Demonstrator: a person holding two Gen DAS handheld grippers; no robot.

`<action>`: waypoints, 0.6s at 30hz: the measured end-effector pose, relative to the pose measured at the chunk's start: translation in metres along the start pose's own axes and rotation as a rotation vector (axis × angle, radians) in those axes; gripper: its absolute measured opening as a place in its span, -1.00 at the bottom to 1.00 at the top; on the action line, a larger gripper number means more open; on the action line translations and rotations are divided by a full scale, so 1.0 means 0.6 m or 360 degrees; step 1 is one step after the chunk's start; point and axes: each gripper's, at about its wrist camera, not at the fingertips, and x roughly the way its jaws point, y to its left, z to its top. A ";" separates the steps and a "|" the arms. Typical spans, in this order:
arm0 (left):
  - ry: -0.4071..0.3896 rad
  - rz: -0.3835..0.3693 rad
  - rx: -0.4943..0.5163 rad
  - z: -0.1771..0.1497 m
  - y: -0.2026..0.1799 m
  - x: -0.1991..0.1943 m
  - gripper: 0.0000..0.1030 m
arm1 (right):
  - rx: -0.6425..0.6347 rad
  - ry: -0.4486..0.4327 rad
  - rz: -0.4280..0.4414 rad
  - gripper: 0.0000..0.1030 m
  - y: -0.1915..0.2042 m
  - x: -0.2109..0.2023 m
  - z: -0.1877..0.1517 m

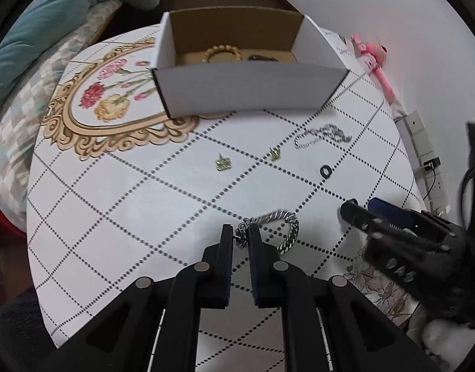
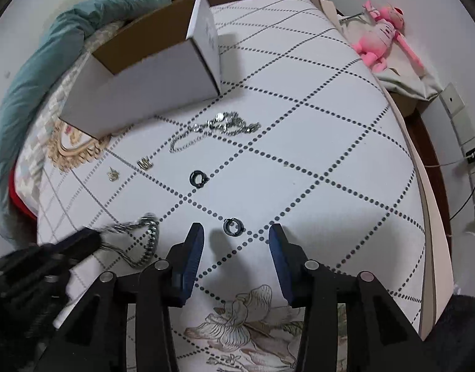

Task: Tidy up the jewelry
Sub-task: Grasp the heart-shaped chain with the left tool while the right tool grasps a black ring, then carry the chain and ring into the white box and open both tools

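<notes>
My left gripper [image 1: 239,232] is shut on one end of a chunky silver chain bracelet [image 1: 280,226], which lies on the white tablecloth; it also shows in the right wrist view [image 2: 144,235]. My right gripper [image 2: 235,232] is open, its fingers either side of a small black ring [image 2: 233,226] just ahead on the cloth. A second black ring [image 2: 198,179], two small gold pendants [image 1: 223,163] [image 1: 274,154] and a thin silver chain [image 2: 215,130] lie further off. An open white cardboard box [image 1: 246,90] holds a gold beaded bracelet [image 1: 220,52].
A pink plush toy [image 2: 380,42] lies on a cloth at the far right by the wall. A teal duvet [image 2: 51,59] and pillows lie to the left. A power strip [image 2: 473,155] hangs on the right wall.
</notes>
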 end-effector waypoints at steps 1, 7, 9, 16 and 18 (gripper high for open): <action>-0.0005 -0.0007 -0.0009 0.001 0.005 -0.005 -0.86 | -0.0035 -0.0009 -0.0041 -0.13 0.008 0.001 -0.002; -0.0060 -0.0031 -0.0013 0.018 0.008 -0.035 -0.86 | -0.0090 -0.0040 -0.0147 -0.78 0.023 0.002 -0.007; -0.0082 -0.0056 -0.0018 0.026 0.004 -0.047 -0.86 | -0.0065 -0.0034 -0.0123 -0.80 0.019 -0.001 -0.007; -0.0192 -0.0127 -0.0026 0.057 -0.004 -0.101 -0.87 | 0.0015 -0.0112 0.0007 -1.00 0.008 -0.049 0.002; -0.0223 -0.0131 -0.0021 0.064 -0.005 -0.114 -0.87 | 0.0033 -0.0127 0.0049 -1.00 0.002 -0.060 0.008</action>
